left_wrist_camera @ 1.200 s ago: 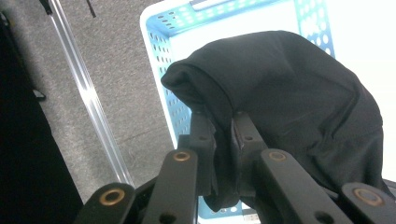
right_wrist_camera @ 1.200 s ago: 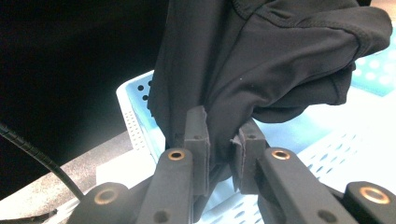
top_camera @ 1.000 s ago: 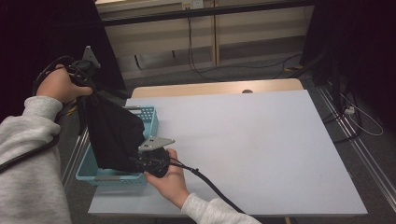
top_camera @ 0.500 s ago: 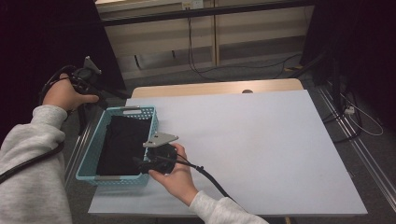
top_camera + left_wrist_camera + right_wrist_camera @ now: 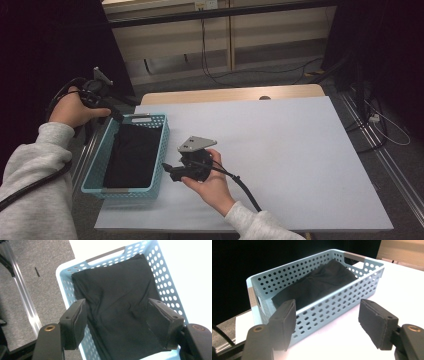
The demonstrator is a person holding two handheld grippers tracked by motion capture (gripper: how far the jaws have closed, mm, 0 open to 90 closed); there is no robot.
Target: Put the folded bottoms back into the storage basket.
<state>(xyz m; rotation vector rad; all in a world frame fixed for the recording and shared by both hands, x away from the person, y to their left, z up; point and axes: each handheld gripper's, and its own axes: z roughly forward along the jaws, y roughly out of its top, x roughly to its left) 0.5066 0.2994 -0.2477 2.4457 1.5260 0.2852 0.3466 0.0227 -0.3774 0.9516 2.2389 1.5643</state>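
I count one basket (image 5: 159,150), one black cloth (image 5: 132,155), one table (image 5: 300,165) and two grippers. On the high view the basket sits at about nine o'clock on the table, at its left edge, and the cloth lies folded flat inside it, covering most of the floor. In the left gripper view the cloth (image 5: 117,302) fills the basket (image 5: 165,287) from wall to wall, creased across the middle.

My left gripper (image 5: 119,116) hangs at the basket's twelve o'clock end, just past the rim, jaws spread with nothing between them; in its own view the left gripper (image 5: 122,315) looks down on the cloth without touching it. My right gripper (image 5: 167,170) sits at the basket's four o'clock corner, just beside the outer wall, jaws also spread and empty. From the right gripper (image 5: 327,315) I see the basket (image 5: 332,307) side-on with the cloth (image 5: 322,282) heaped low inside.

Against a second ago: then both grippers pinched the cloth and held it stretched up over the basket. Now it is down inside, both pairs of jaws have just been opening with nothing left between them, and the right gripper has drawn back to the right, off the basket.
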